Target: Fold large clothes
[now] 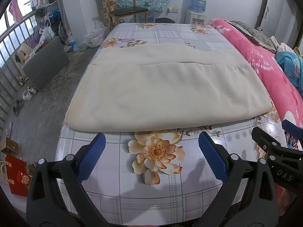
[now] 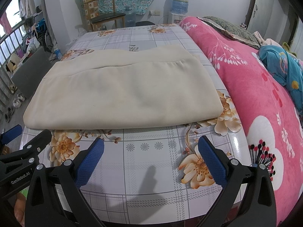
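Observation:
A cream fleece garment (image 1: 151,89) lies folded flat in a wide rectangle on the floral plaid bed sheet (image 1: 151,187), with a second layer showing along its far edge. The right wrist view shows the same cream garment (image 2: 121,92). My left gripper (image 1: 151,138) is open and empty, hovering just short of the garment's near edge. My right gripper (image 2: 150,142) is also open and empty, in front of the garment's near right part. Each gripper shows at the side of the other's view: the right gripper (image 1: 272,138) and the left gripper (image 2: 24,136).
A rolled pink floral blanket (image 2: 255,94) lines the bed's right side, with a blue cloth (image 2: 280,66) and pillow on it. Beyond the bed stand a wooden chair (image 1: 128,9) and water dispenser (image 1: 197,17). Shoes (image 1: 28,91), a red bag (image 1: 18,176) and clutter cover the left floor.

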Demonstrator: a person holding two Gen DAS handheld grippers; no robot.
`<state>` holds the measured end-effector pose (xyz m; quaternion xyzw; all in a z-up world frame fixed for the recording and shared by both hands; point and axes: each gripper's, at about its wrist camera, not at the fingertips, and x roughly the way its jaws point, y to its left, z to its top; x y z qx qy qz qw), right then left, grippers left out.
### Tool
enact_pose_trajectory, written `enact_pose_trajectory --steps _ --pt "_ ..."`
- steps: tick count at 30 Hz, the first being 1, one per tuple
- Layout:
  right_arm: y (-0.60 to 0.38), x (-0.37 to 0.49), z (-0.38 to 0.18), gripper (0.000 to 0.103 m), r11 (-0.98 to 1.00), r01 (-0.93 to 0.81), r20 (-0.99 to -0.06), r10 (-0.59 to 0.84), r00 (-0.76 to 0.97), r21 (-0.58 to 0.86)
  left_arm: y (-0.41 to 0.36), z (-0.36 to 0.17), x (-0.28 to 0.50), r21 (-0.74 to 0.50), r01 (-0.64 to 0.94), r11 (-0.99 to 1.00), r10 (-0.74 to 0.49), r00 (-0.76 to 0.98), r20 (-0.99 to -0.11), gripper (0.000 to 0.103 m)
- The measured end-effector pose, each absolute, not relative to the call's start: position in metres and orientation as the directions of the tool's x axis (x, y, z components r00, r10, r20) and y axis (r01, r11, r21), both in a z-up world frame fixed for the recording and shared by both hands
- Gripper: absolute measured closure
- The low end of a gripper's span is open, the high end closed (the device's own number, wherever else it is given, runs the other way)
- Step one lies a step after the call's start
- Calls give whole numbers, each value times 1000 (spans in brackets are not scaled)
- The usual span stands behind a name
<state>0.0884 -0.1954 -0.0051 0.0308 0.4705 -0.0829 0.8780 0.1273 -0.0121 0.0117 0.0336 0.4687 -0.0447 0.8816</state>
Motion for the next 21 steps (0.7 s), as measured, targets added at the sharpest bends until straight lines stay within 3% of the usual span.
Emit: enact_pose_trajectory --steps 21 --pt "-197 89 -3 6 984 176 -832 -117 542 -24 -15 14 128 13 112 994 -53 559 -828 8"
